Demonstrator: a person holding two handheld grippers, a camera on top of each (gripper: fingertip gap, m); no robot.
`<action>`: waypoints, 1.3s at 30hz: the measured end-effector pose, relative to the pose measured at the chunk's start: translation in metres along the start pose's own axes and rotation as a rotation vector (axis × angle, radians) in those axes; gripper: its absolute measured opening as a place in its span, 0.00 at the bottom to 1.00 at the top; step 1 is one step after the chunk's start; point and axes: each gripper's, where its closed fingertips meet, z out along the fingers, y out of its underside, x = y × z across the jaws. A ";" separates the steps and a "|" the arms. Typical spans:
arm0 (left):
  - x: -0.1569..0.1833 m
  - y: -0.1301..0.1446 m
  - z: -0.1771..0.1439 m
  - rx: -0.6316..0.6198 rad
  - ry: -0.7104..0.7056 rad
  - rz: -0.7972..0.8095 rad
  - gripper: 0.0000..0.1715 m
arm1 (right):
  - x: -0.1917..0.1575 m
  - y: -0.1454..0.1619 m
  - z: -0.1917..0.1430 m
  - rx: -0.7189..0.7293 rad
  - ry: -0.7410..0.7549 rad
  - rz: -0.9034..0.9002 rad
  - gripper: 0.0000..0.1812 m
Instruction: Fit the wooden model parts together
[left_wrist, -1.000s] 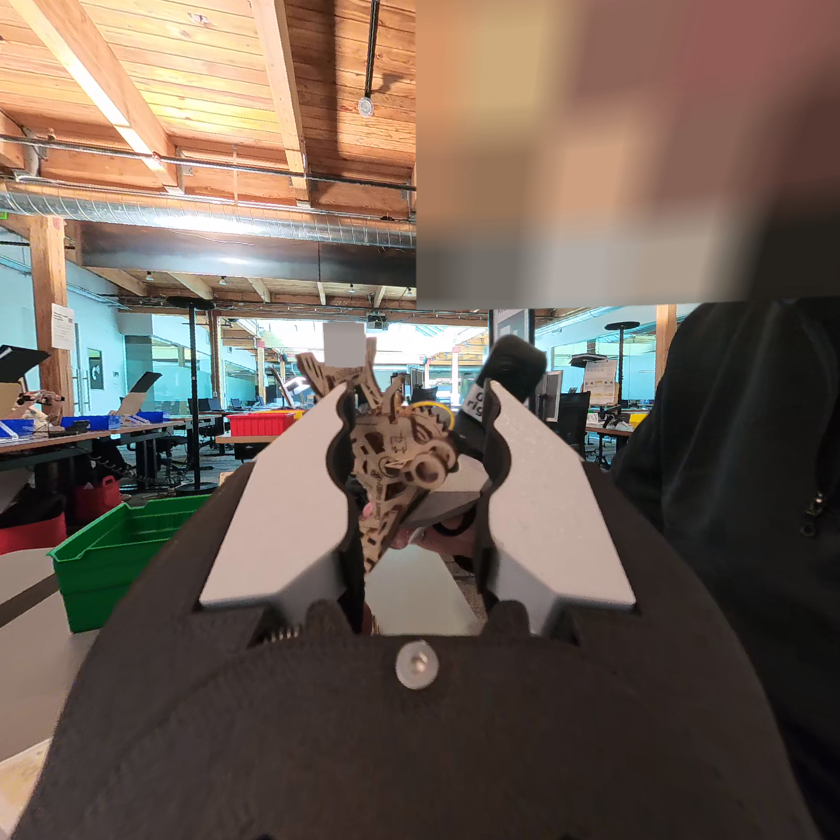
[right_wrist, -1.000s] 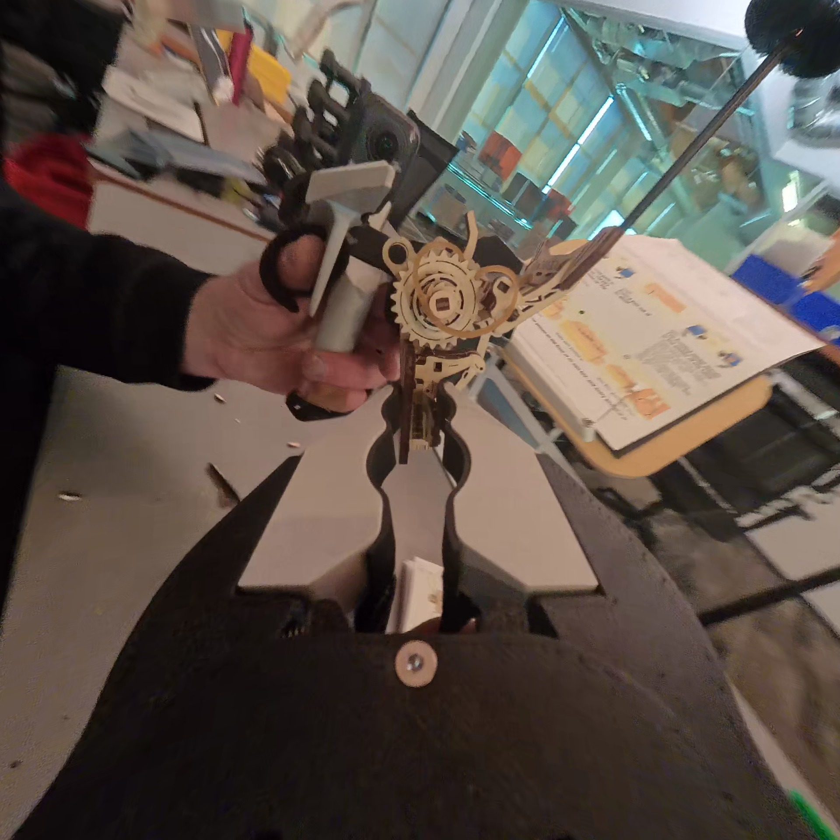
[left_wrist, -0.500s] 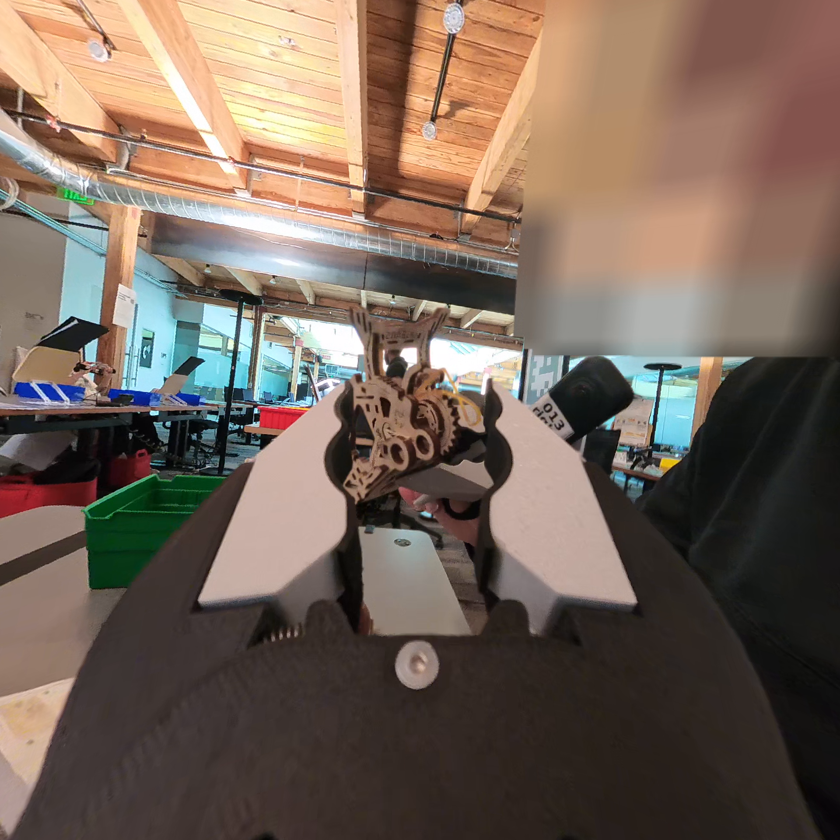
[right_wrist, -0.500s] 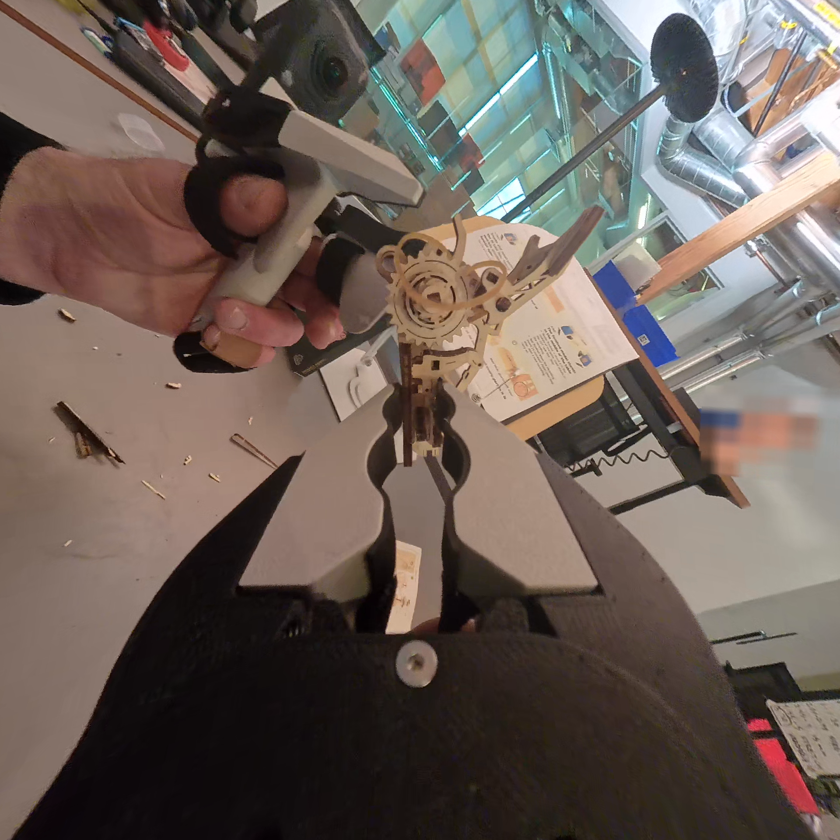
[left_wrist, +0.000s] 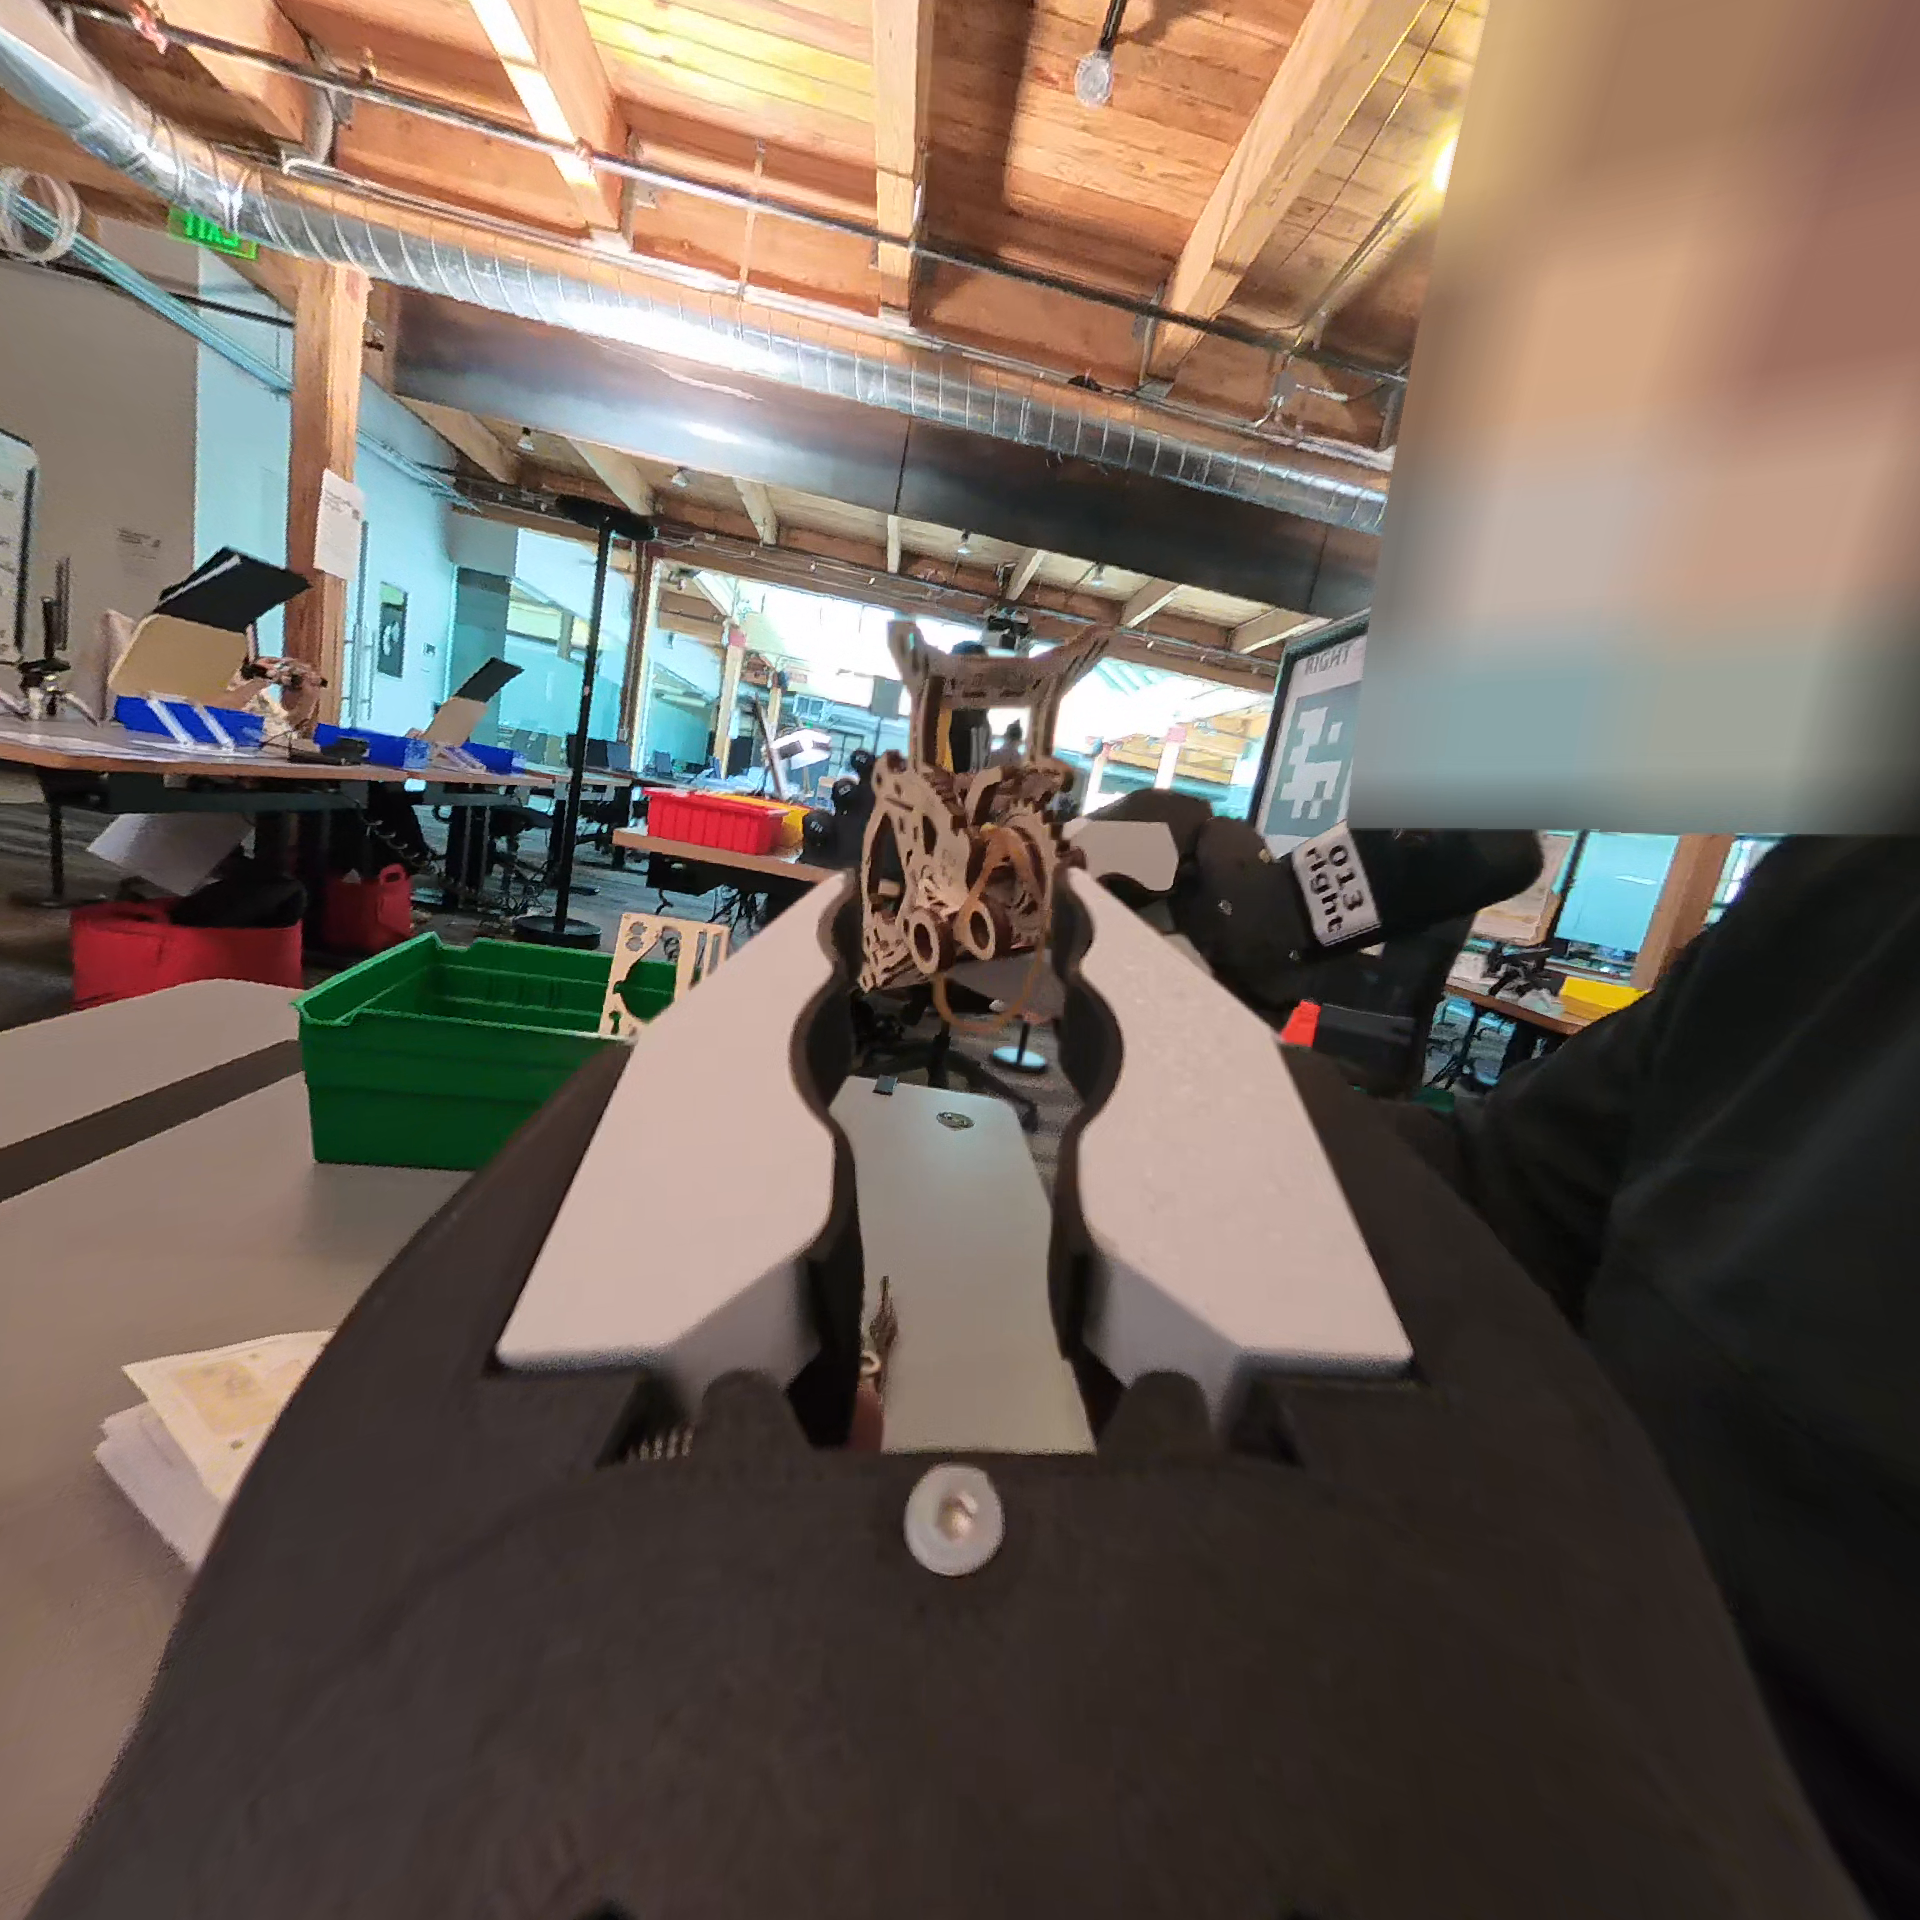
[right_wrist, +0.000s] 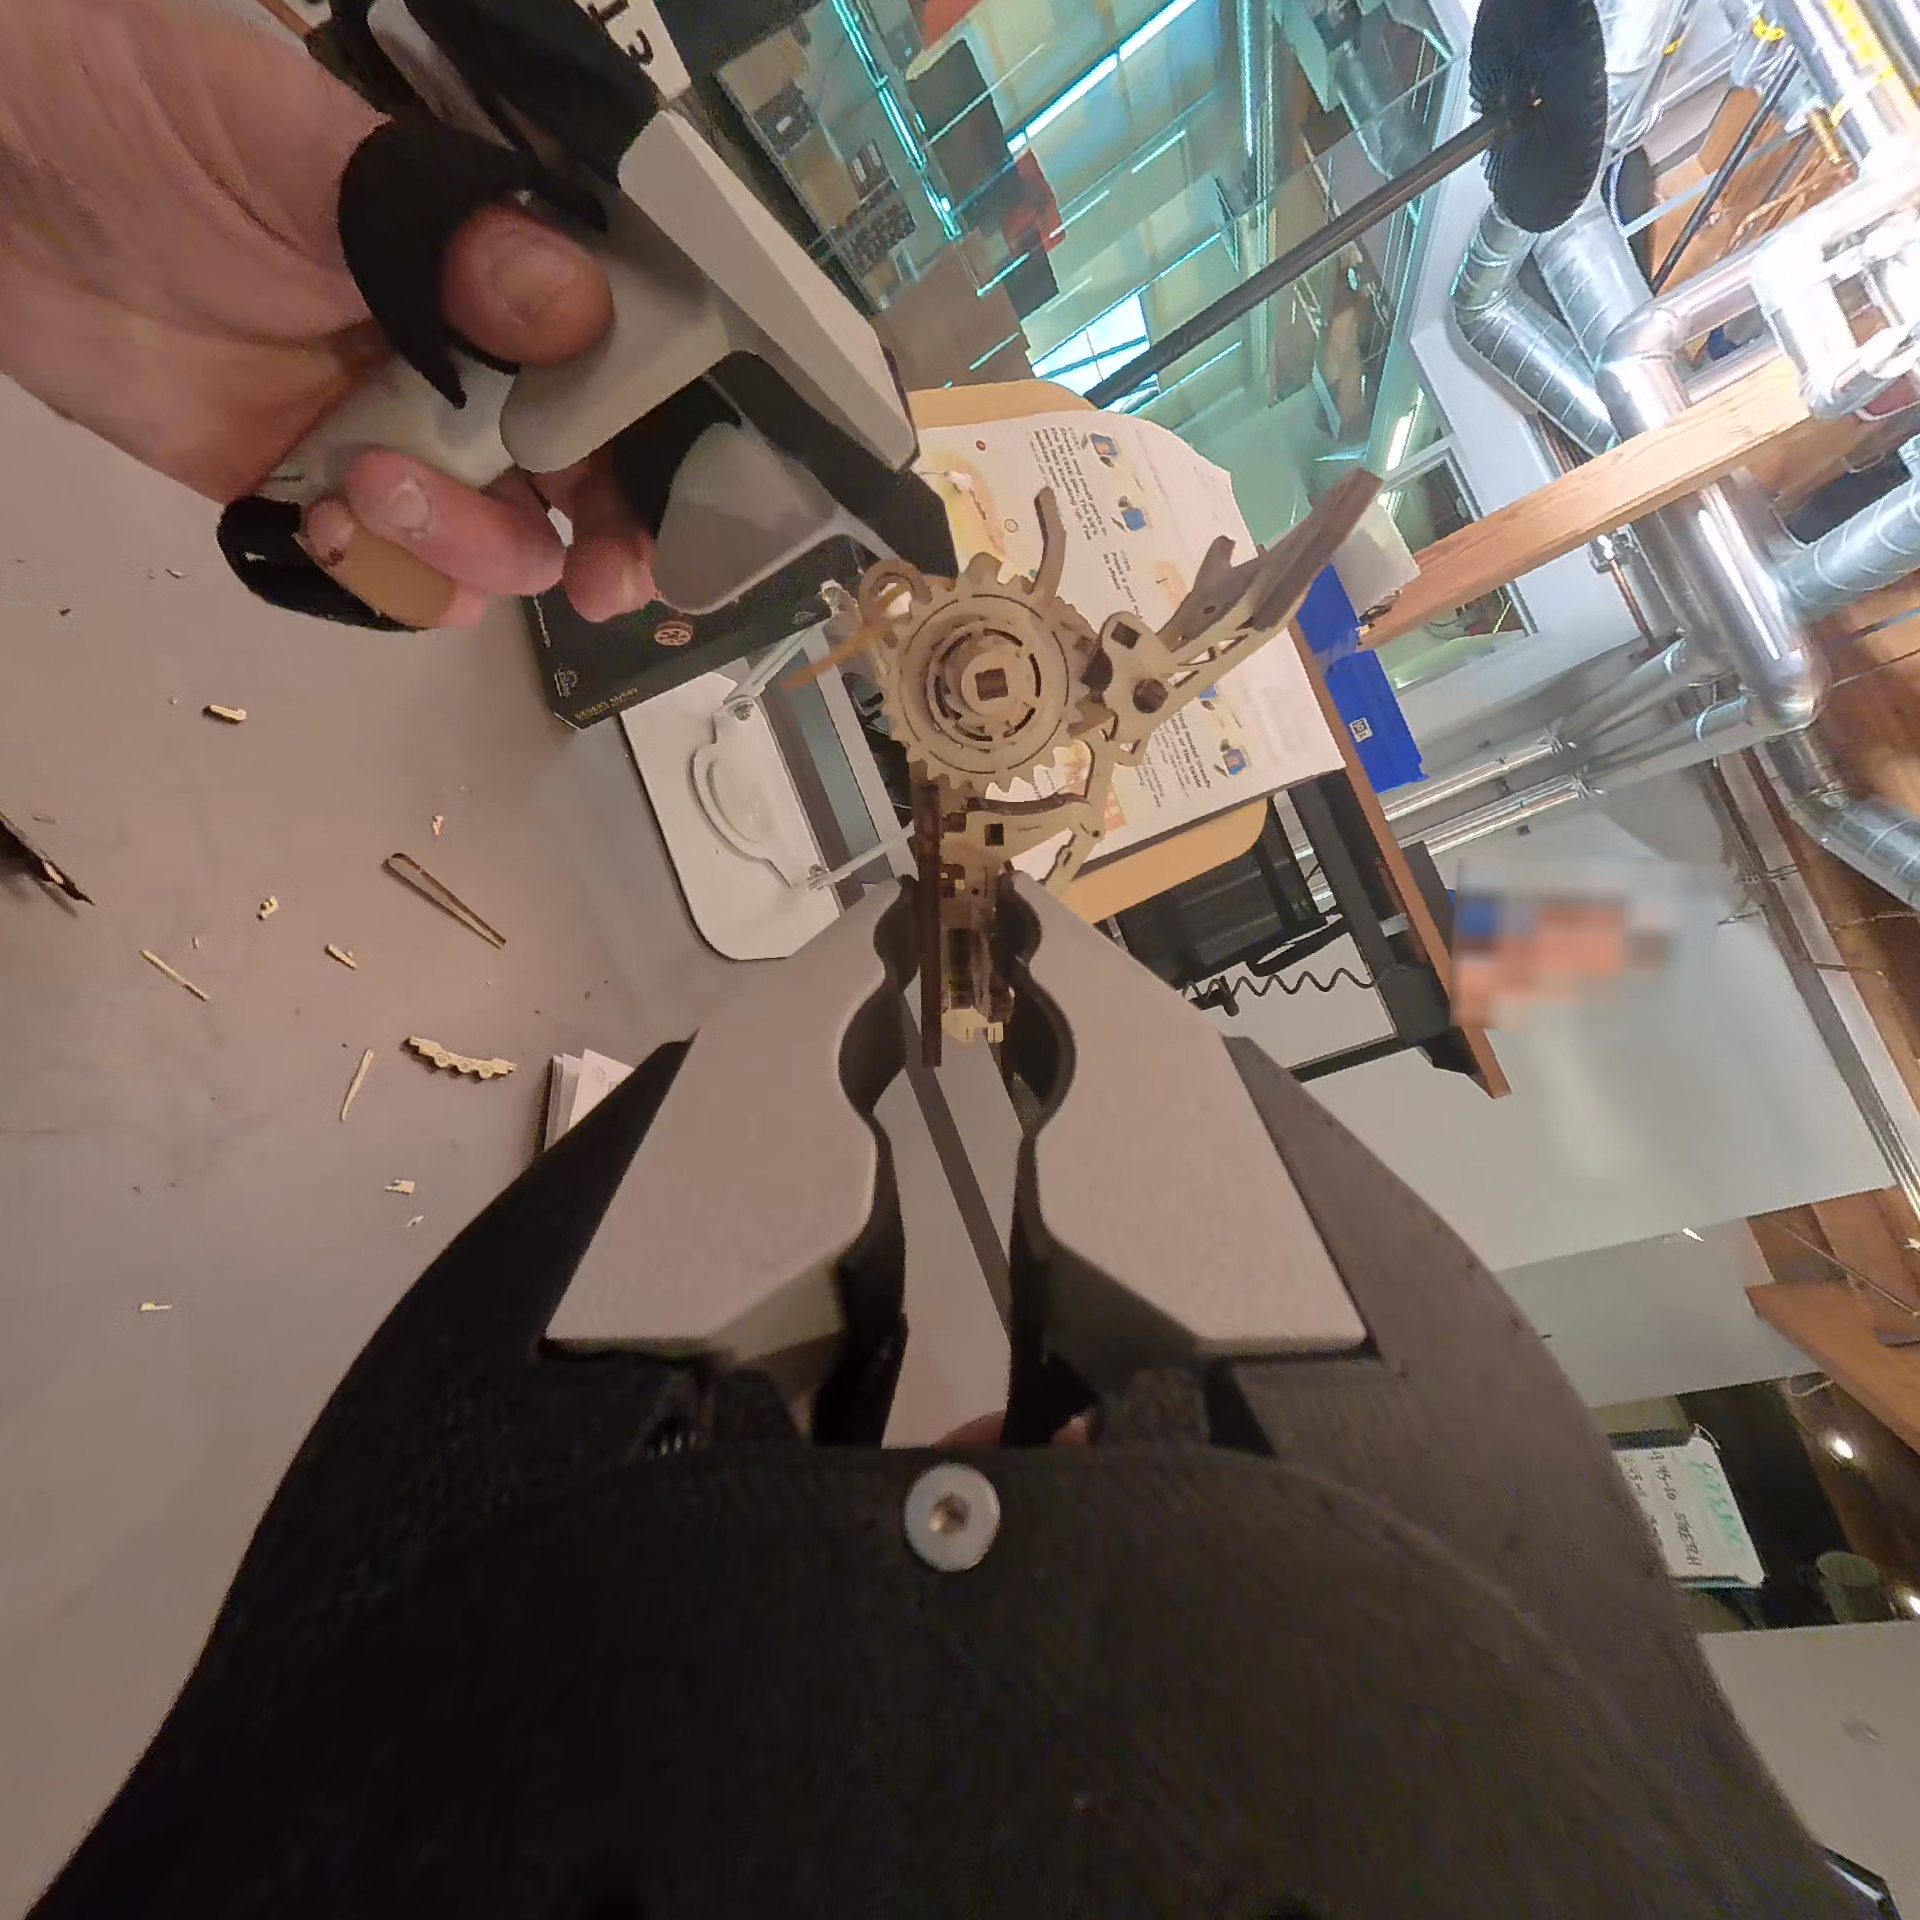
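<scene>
The wooden model (right_wrist: 982, 686), a pale gear assembly with wing-like arms and a rubber band, is held in the air between both grippers. My right gripper (right_wrist: 956, 920) is shut on the model's narrow lower stem. My left gripper (left_wrist: 956, 894) has its jaws narrowed on the model (left_wrist: 961, 883), whose upper part fills the gap between the tips. In the right wrist view the left gripper (right_wrist: 909, 566), held by a hand (right_wrist: 208, 260), meets the gear's upper-left edge. The right gripper's body (left_wrist: 1247, 894) shows behind the model in the left wrist view.
A green bin (left_wrist: 447, 1039) and a stack of papers (left_wrist: 197, 1423) lie on the grey table (left_wrist: 156, 1226). Wood scraps (right_wrist: 447, 899), a black box (right_wrist: 623, 665) and a white tray (right_wrist: 748, 821) lie below. An open instruction booklet (right_wrist: 1174, 623) stands beyond. A dark sleeve (left_wrist: 1714, 1247) is on the right. One gripper's finger ends stand about 6 cm off the other's.
The left gripper has come closer to the gear and its jaws have narrowed around the model. The model has turned in the left wrist view. The right gripper keeps its hold.
</scene>
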 end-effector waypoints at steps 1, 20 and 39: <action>0.000 0.002 0.002 -0.021 -0.011 0.003 0.18 | 0.001 0.000 -0.001 0.005 0.002 0.004 0.06; 0.047 -0.002 0.046 0.152 0.339 -0.299 0.00 | 0.032 -0.010 -0.030 0.161 0.046 0.132 0.05; 0.059 -0.006 0.035 0.058 0.252 -0.179 0.00 | 0.037 0.008 -0.032 -0.011 0.118 -0.068 0.06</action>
